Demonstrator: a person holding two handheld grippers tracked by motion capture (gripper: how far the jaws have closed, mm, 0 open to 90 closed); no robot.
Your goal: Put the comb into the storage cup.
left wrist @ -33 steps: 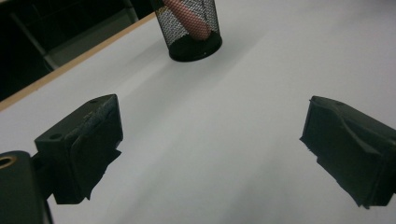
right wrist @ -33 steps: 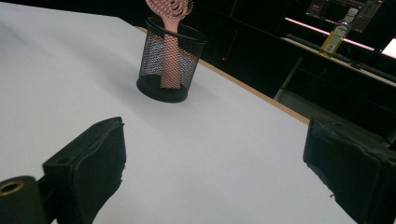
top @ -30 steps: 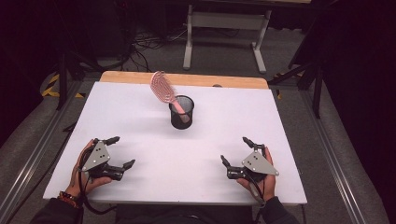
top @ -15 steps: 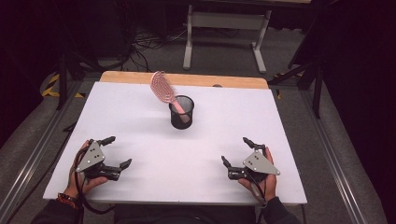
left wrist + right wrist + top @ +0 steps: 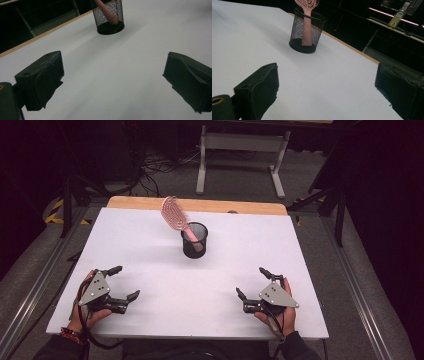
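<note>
A black mesh cup [image 5: 194, 240] is positioned upright on the white table [image 5: 300, 250], toward the far middle. A pink hairbrush [image 5: 176, 216] is seated handle-down in the cup, its head tilted leftward above the rim. The surface between cup and grippers is unobstructed. The left gripper [image 5: 125, 283] and right gripper [image 5: 251, 282] are held near the front edge, well apart, jaws spread wide, nothing gripped.
</note>
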